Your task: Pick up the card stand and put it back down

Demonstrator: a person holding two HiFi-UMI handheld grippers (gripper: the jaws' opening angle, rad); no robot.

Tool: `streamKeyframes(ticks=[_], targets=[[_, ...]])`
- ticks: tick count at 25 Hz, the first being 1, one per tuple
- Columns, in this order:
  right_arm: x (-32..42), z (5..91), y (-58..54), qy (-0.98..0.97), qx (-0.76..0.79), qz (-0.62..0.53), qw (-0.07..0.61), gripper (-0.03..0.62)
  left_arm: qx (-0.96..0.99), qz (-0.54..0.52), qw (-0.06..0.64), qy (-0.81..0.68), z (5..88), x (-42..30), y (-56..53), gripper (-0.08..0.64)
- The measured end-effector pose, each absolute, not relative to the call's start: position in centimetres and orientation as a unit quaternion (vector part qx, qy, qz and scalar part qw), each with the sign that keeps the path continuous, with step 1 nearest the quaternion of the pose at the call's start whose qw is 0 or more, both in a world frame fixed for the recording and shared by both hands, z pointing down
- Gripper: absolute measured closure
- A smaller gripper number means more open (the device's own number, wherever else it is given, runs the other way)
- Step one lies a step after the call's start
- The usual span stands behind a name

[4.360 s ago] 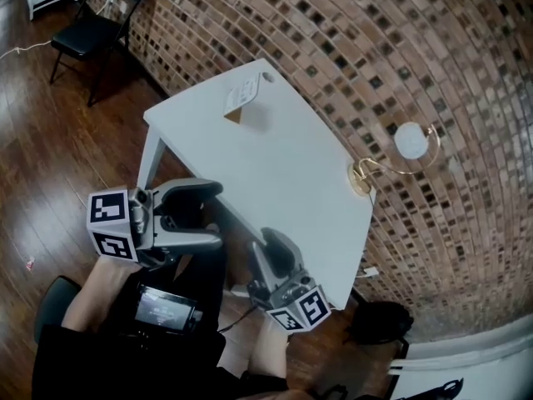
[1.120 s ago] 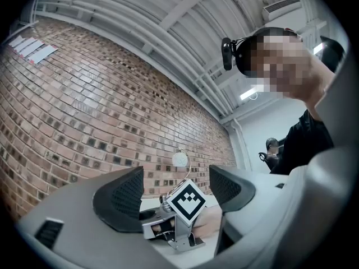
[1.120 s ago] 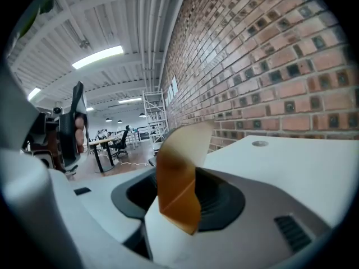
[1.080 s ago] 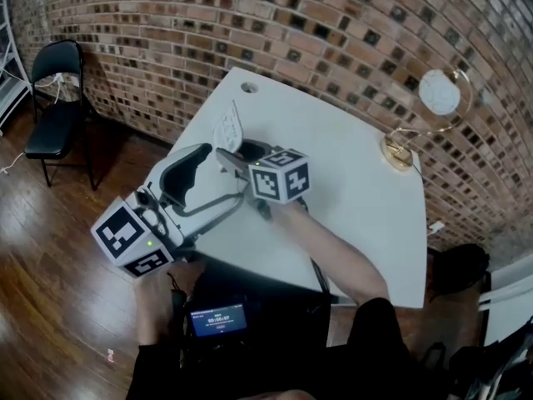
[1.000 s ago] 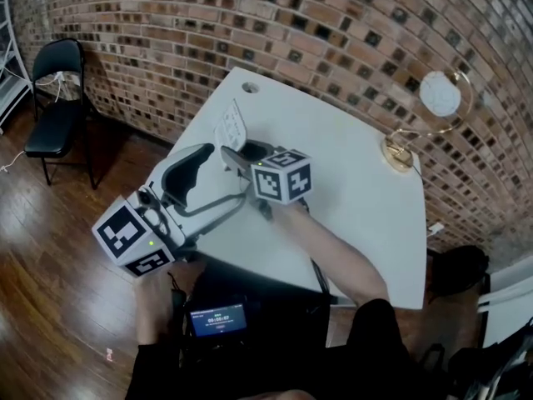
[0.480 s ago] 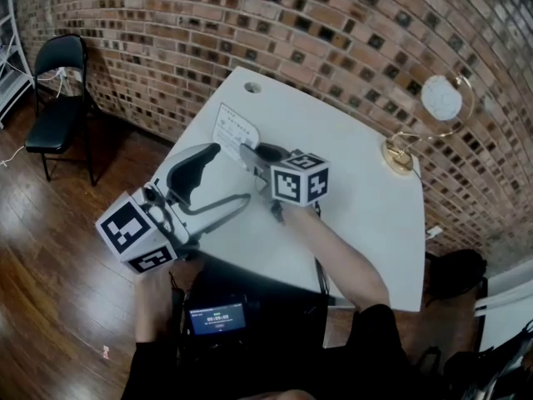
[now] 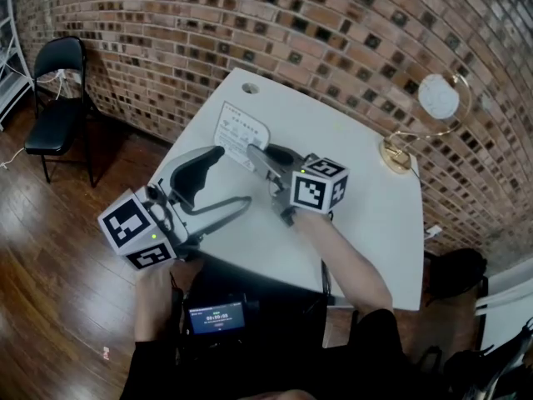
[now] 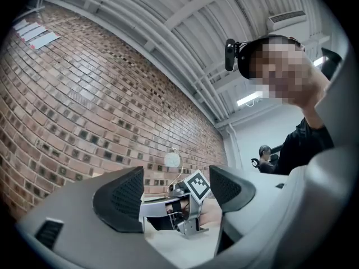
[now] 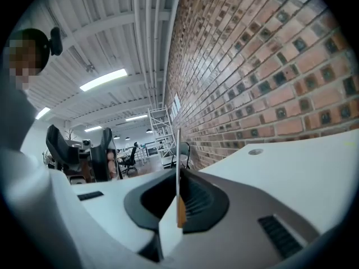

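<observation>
Upper middle of the head view: right gripper [image 7: 256,158] pinches the card stand [image 7: 241,130], seemingly lifted off the table [image 7: 366,198].
Gripping the thin card edge-on lets the jaws press nearly together; left gripper [image 7: 226,177] hovers lower left, jaws spread and empty.

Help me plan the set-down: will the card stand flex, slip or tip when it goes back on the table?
Probably stiff: the card stand looks flat and straight in the shut right claw. Likely light, as a thin pinch holds it. It may tip on the table: tall sheet, small base.
</observation>
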State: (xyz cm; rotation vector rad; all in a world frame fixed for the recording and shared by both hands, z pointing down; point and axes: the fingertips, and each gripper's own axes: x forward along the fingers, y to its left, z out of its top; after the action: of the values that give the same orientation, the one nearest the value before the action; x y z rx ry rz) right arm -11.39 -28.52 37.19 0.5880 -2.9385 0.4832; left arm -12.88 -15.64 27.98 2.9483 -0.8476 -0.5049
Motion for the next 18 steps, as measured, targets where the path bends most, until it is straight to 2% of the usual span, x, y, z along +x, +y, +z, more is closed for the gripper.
streamKeyframes(ticks=[7,18], targets=[[-8.5,33.3,-26.8,-0.971,0.187,0.152,0.001,0.566,0.953,-0.163,0.019,-0.254,27.7,-11.7,-15.4,0.198],[-4.5,28.3,-24.1,-0.975,0.191,0.107,-0.036,0.566,0.955,-0.172,0.021,-0.240,27.7,-10.5,-14.8,0.198]])
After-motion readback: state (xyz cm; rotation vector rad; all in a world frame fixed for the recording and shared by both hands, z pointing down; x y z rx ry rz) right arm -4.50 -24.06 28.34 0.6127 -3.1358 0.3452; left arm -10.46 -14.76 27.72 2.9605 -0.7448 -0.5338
